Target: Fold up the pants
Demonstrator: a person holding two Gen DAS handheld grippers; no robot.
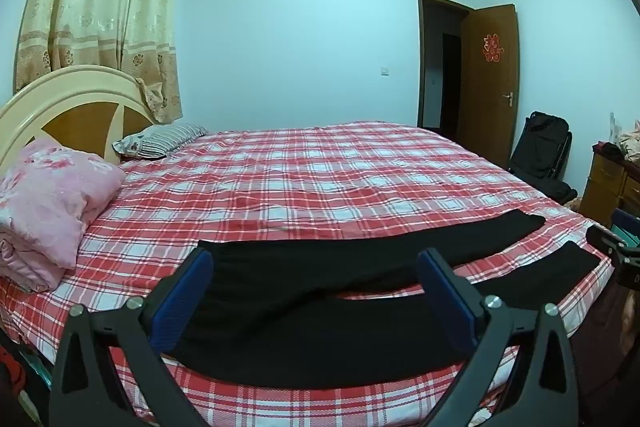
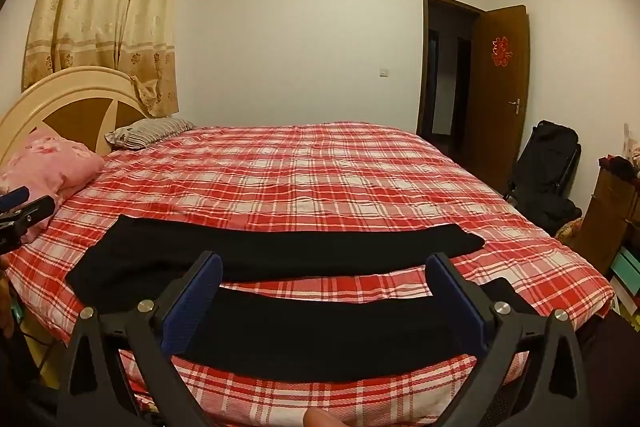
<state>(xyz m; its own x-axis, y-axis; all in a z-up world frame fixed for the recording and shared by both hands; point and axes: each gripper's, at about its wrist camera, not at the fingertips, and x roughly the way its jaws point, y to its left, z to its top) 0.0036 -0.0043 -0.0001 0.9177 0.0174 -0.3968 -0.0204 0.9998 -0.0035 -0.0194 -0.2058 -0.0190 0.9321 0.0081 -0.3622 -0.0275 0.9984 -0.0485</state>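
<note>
Black pants (image 1: pixel 320 291) lie flat on the red plaid bed (image 1: pixel 304 179), waist toward the left, two legs spread apart toward the right. My left gripper (image 1: pixel 316 267) hovers open above the waist and hip part, blue pads wide apart with nothing between them. In the right wrist view the same pants (image 2: pixel 280 251) stretch across the near bed edge. My right gripper (image 2: pixel 326 269) is open over the near leg (image 2: pixel 320 331), not touching it. The right gripper's tip (image 1: pixel 612 247) shows at the far right, and the left gripper's tip (image 2: pixel 24 211) at the far left.
A folded pink quilt (image 1: pixel 52 203) and a striped pillow (image 1: pixel 160 139) sit by the headboard (image 1: pixel 68 99) at left. A black folding chair (image 1: pixel 544 155) and a wooden cabinet (image 1: pixel 612 183) stand right of the bed. A brown door (image 1: pixel 488 79) stands open behind. A fingertip (image 2: pixel 320 417) shows at the bottom edge.
</note>
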